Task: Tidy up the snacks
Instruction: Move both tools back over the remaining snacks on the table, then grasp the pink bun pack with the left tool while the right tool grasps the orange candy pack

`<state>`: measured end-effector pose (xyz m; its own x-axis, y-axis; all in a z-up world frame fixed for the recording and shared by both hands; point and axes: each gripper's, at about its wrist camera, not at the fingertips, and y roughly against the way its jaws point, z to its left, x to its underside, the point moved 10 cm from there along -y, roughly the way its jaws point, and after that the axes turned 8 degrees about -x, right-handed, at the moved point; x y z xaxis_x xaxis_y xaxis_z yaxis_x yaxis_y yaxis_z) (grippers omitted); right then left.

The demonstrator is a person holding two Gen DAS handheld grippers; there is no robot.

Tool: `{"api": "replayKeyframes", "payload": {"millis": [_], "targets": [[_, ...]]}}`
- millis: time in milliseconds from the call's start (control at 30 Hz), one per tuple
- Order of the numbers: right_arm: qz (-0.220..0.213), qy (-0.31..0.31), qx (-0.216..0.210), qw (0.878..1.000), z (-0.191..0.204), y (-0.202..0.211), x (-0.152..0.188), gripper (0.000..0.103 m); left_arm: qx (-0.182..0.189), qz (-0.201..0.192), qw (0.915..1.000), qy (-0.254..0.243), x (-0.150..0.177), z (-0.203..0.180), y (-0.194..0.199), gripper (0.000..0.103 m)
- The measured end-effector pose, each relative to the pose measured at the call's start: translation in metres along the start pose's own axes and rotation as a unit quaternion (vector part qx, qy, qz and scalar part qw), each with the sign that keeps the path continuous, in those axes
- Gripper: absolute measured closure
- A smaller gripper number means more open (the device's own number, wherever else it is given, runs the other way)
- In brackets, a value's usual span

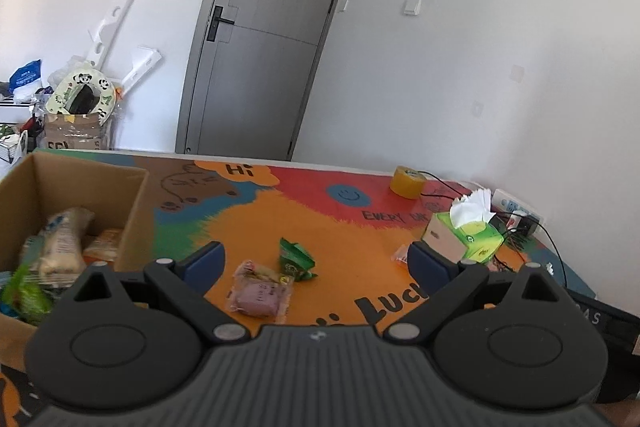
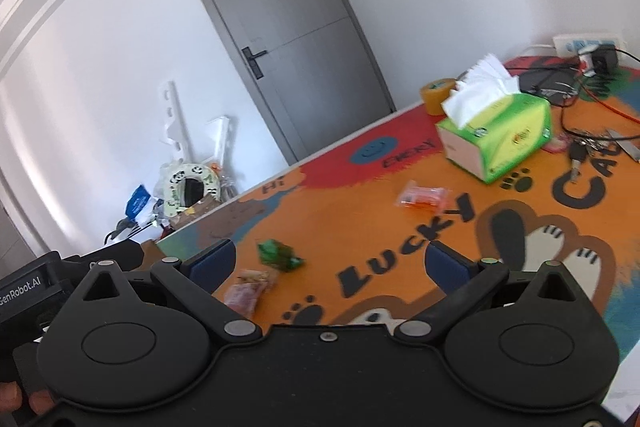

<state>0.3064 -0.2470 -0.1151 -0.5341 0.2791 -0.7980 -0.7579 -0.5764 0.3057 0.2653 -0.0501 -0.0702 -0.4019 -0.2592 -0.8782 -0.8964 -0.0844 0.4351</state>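
My left gripper (image 1: pixel 316 263) is open and empty above the colourful table mat. Between its fingers lie a pink wrapped snack (image 1: pixel 260 293) and a green snack packet (image 1: pixel 296 261). A cardboard box (image 1: pixel 132 211) with several snacks inside stands at the left. My right gripper (image 2: pixel 330 263) is open and empty too. In the right wrist view the green packet (image 2: pixel 278 254) and the pink snack (image 2: pixel 246 291) lie near its left finger, and an orange snack packet (image 2: pixel 424 197) lies farther out. The orange packet's edge (image 1: pixel 400 253) peeks beside the left gripper's right finger.
A green tissue box (image 2: pixel 496 135) and a yellow tape roll (image 2: pixel 436 95) stand at the far side of the table. Keys (image 2: pixel 580 151), cables and a power strip (image 2: pixel 588 45) lie at the right. The left gripper's body (image 2: pixel 28 287) shows at the left.
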Motion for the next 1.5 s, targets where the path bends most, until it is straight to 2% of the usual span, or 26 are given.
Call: {"api": "replayKeyframes", "payload": {"millis": [433, 600, 633, 800, 900, 967, 1000, 1067, 1133, 1167, 1233, 1500], "targets": [[0.030, -0.002, 0.012, 0.999, -0.038, -0.037, 0.004, 0.001, -0.035, 0.041, 0.9985, -0.006, 0.021, 0.001, -0.061, 0.008], [0.048, -0.003, 0.019, 0.999, -0.056, -0.062, 0.000, 0.004, -0.072, 0.080, 0.9942, 0.000, 0.038, 0.016, -0.094, 0.012], [0.053, -0.005, 0.021, 0.998, -0.059, -0.066, -0.001, 0.007, -0.076, 0.084, 0.9936, 0.002, 0.040, 0.019, -0.099, 0.012], [0.063, -0.004, 0.024, 0.998, -0.072, -0.084, -0.005, 0.007, -0.096, 0.099, 0.9905, -0.003, 0.047, 0.026, -0.119, 0.013], [0.066, -0.003, 0.025, 0.998, -0.077, -0.093, -0.010, 0.007, -0.105, 0.117, 0.9875, -0.014, 0.054, 0.027, -0.126, 0.022], [0.068, 0.002, 0.022, 0.997, -0.078, -0.099, -0.013, 0.007, -0.107, 0.127, 0.9860, -0.017, 0.059, 0.027, -0.129, 0.038], [0.069, 0.006, 0.021, 0.997, -0.079, -0.102, -0.014, 0.007, -0.104, 0.131, 0.9856, -0.019, 0.062, 0.027, -0.131, 0.039], [0.071, 0.016, 0.021, 0.997, -0.080, -0.108, -0.016, 0.007, -0.112, 0.125, 0.9852, -0.032, 0.062, 0.027, -0.130, 0.054], [0.079, 0.024, 0.026, 0.996, -0.084, -0.113, -0.018, 0.009, -0.111, 0.136, 0.9844, -0.012, 0.059, 0.030, -0.127, 0.060], [0.081, 0.028, 0.028, 0.996, -0.085, -0.114, -0.020, 0.009, -0.114, 0.139, 0.9837, -0.002, 0.056, 0.032, -0.125, 0.061], [0.084, 0.029, 0.024, 0.996, -0.086, -0.117, -0.025, 0.009, -0.122, 0.134, 0.9834, -0.013, 0.049, 0.031, -0.121, 0.062], [0.094, 0.036, 0.024, 0.995, -0.094, -0.135, -0.034, 0.017, -0.115, 0.125, 0.9854, 0.000, 0.024, 0.027, -0.123, 0.062]]}}
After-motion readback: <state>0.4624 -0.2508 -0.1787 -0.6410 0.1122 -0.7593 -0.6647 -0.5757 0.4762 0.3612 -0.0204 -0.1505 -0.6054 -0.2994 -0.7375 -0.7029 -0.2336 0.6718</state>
